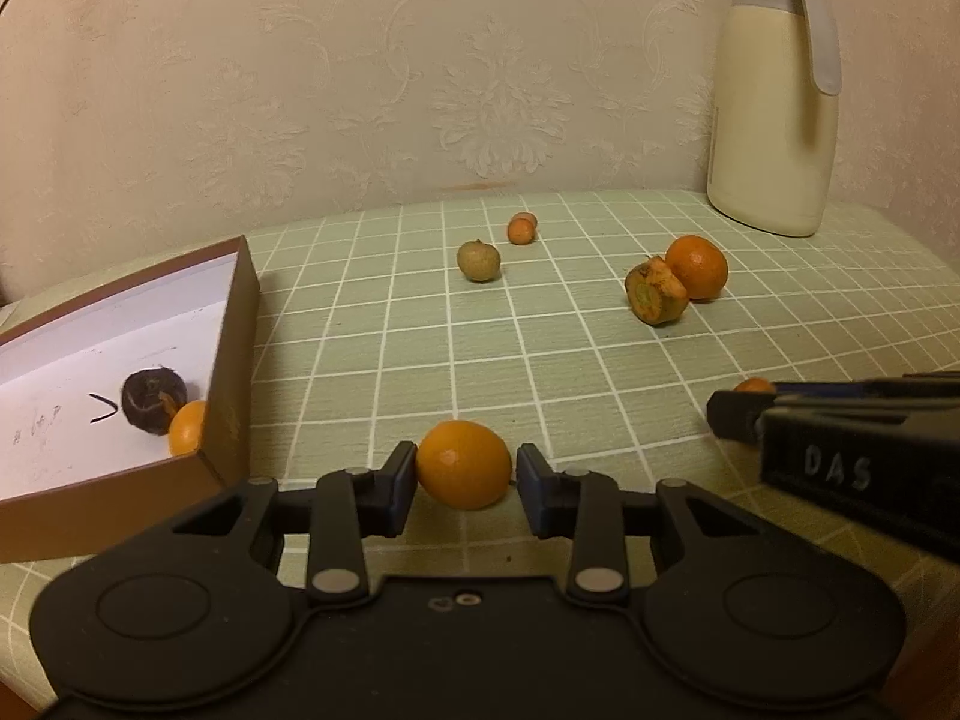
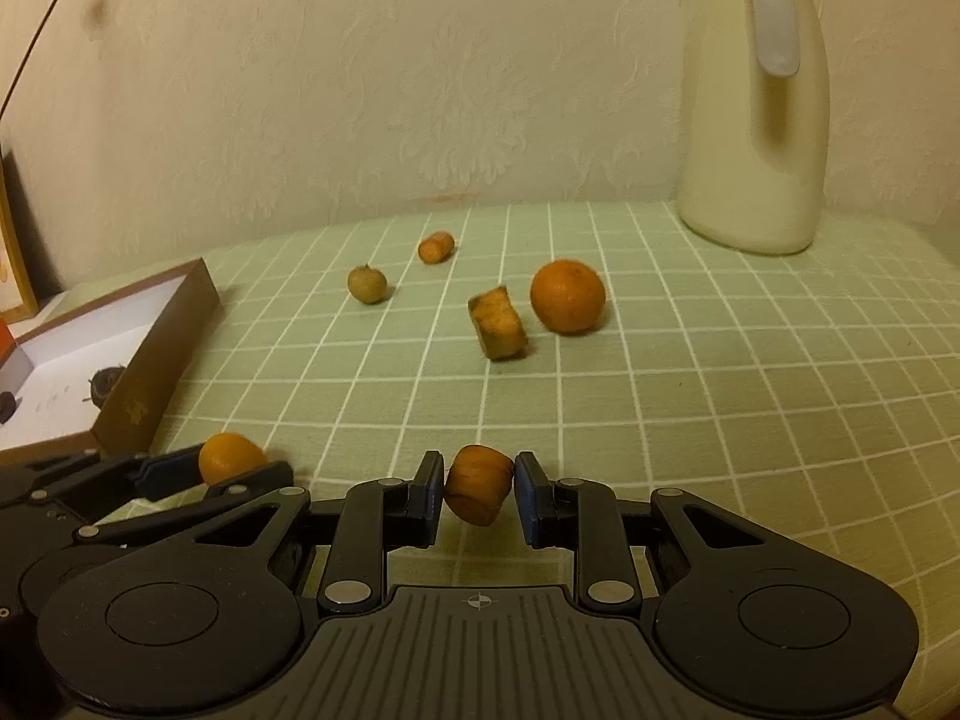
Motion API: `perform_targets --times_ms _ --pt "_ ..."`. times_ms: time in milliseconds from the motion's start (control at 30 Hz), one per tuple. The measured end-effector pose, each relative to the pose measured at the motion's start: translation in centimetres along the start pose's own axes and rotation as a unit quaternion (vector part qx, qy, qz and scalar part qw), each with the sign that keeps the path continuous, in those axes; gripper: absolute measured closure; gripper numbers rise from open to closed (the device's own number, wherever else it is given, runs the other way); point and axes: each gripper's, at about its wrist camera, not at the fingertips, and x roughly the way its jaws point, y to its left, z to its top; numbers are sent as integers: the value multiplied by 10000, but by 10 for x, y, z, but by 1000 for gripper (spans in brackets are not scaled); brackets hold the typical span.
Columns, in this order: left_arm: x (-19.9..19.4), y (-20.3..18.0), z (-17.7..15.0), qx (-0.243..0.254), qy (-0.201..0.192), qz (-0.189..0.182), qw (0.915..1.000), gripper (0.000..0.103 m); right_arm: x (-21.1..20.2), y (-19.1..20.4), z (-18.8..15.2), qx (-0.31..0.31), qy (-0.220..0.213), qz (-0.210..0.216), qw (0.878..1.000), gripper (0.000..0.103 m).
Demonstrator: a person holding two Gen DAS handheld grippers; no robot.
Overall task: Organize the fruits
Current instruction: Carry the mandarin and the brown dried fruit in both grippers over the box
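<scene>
My left gripper [image 1: 463, 468] is shut on a small orange [image 1: 463, 465], just right of the brown box [image 1: 237, 324]; it also shows in the right wrist view [image 2: 231, 468]. My right gripper [image 2: 479, 483] is shut on an orange carrot piece [image 2: 479, 483]. The box holds a dark fruit [image 1: 150, 401] and an orange fruit [image 1: 187, 427]. On the green checked cloth lie a large orange [image 2: 567, 295], a brownish carrot chunk [image 2: 497, 323], a green-brown round fruit [image 2: 366, 284] and a small carrot piece [image 2: 435, 247].
A cream thermos jug [image 2: 753, 120] stands at the back right by the wall. The brown box [image 2: 159, 348] sits at the table's left edge. A framed object [image 2: 15, 258] leans at far left.
</scene>
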Motion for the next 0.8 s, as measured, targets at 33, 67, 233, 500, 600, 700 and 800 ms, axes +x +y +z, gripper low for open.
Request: perform_targets --times_ms 33,67,233,500,600,700,800 --pt "-2 1 1 -9 -30 10 10000 77 -2 0 1 -4 -38 -1 10000 77" --pt "-5 3 1 -17 -63 23 10000 77 -4 1 2 0 -71 1 10000 77" --pt "-16 11 5 -95 -185 63 9998 77 -13 6 5 -74 -255 17 9996 77" --pt "-37 22 8 -202 -377 135 9990 77 -26 21 10 -79 -401 216 9989 77" --pt "-46 30 9 -257 -467 199 9984 77 -30 31 12 -154 -503 308 9981 77" --pt "-54 42 9 -362 -529 274 9976 77 -31 39 13 -193 -558 399 9975 77" --pt "-60 54 8 -463 -553 381 9967 77 -33 49 14 -242 -597 485 9967 77"
